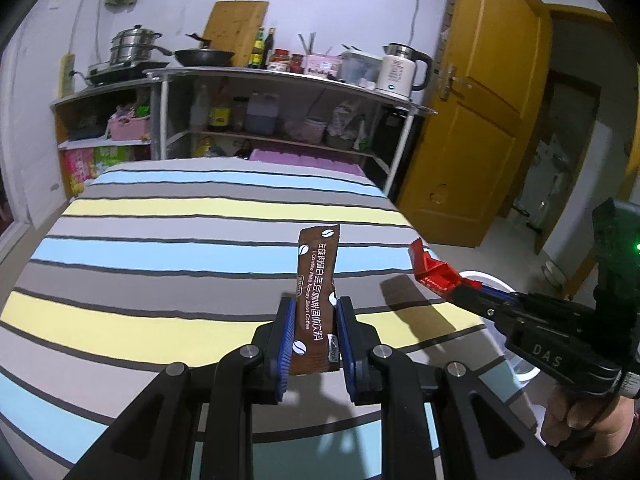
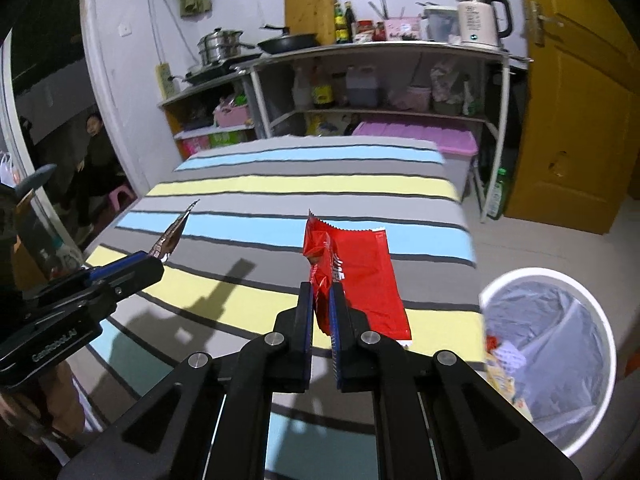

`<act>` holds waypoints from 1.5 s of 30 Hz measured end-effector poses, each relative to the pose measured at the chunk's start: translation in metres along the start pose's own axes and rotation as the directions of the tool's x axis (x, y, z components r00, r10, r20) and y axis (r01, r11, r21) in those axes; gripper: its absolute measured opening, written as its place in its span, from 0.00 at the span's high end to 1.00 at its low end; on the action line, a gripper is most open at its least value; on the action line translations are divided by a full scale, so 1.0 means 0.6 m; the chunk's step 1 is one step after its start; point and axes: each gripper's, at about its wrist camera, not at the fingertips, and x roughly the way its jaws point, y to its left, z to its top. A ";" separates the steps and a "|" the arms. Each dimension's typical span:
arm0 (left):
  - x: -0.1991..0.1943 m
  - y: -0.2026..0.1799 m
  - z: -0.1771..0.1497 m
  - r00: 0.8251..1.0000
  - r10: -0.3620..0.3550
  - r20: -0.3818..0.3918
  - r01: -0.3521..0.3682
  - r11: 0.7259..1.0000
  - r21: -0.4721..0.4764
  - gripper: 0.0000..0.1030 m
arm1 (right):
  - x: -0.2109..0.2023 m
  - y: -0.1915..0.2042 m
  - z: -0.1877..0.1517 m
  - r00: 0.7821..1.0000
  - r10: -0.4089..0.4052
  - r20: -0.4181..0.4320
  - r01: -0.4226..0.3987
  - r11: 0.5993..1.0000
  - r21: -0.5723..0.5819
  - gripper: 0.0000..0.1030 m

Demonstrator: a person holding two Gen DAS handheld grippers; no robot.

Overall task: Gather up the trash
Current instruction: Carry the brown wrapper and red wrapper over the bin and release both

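Your left gripper [image 1: 316,312] has its fingers clamped on the brown coffee sachet [image 1: 318,280], which stands upright out of them toward 12 o'clock, over the striped bed [image 1: 160,248]. Your right gripper [image 2: 322,304] has its fingers pinched tight on the crumpled edge of the red wrapper [image 2: 360,276]; the rest of it fans out toward 1 o'clock. The white bin [image 2: 560,320] sits at 3 o'clock off the bed's edge, lined, with trash inside.
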 end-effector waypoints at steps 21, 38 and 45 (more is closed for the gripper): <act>0.068 -0.215 0.024 0.985 -0.169 -0.041 0.173 0.971 0.162 0.79 | -0.094 -0.192 -0.050 0.986 -0.160 0.040 0.148 0.968 0.203 0.92; 0.152 -0.316 0.010 0.961 -0.240 -0.140 0.266 0.940 0.214 0.79 | -0.100 -0.295 -0.096 0.980 -0.197 -0.007 0.189 0.930 0.316 0.92; 0.178 -0.346 0.001 0.950 -0.258 -0.175 0.294 0.929 0.226 0.79 | -0.097 -0.318 -0.107 0.978 -0.205 -0.025 0.202 0.918 0.340 0.92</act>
